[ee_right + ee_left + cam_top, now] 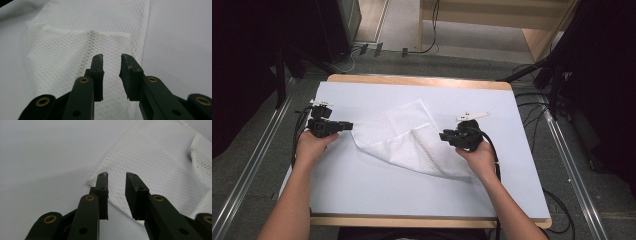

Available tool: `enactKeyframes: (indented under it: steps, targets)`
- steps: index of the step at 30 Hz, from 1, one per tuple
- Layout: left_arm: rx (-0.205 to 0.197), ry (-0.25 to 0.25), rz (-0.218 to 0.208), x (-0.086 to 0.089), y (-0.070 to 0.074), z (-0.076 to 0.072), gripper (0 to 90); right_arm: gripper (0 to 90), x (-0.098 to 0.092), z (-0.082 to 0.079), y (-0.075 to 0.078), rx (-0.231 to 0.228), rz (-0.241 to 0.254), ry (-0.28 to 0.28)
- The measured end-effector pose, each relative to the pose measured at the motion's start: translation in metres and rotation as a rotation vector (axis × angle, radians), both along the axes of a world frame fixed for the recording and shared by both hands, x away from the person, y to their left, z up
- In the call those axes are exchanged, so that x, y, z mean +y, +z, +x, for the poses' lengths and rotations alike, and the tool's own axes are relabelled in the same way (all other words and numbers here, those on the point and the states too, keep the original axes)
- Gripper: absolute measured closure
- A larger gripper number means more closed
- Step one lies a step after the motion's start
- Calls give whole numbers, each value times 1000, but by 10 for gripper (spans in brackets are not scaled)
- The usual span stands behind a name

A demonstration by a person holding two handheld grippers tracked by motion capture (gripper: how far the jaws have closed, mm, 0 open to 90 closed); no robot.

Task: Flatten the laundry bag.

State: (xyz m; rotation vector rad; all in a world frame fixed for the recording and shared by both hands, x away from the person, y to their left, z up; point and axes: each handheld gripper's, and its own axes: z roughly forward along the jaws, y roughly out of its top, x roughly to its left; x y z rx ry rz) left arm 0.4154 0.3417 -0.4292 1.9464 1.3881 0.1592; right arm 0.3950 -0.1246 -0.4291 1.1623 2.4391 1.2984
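Observation:
A white mesh cloth [402, 140] lies partly folded and rumpled in the middle of the pale mat [412, 192]. My left gripper [349, 126] points right at the cloth's left corner. In the left gripper view its jaws [117, 176] stand apart just above that corner of the cloth [155, 162], pinching nothing. My right gripper [443, 135] points left at the cloth's right side. In the right gripper view its jaws [111, 58] are open over the folded layer of cloth [82, 50], with the pads off the fabric.
The mat covers a wooden table whose far edge [412, 80] shows. Metal rails [257, 155] run along the floor on both sides. Cables [557, 210] trail off the right. Bare mat lies in front of the cloth.

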Motion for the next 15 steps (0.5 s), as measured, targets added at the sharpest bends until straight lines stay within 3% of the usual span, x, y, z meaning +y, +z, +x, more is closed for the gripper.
enactKeyframes:
  steps: [8,15]
  targets:
    - [-9,-3,5,-2,2,-11,697,726,11,24,0,0,-6,15]
    - [-13,0,14,-2,1,-16,678,725,24,45,-10,24,-39,27]
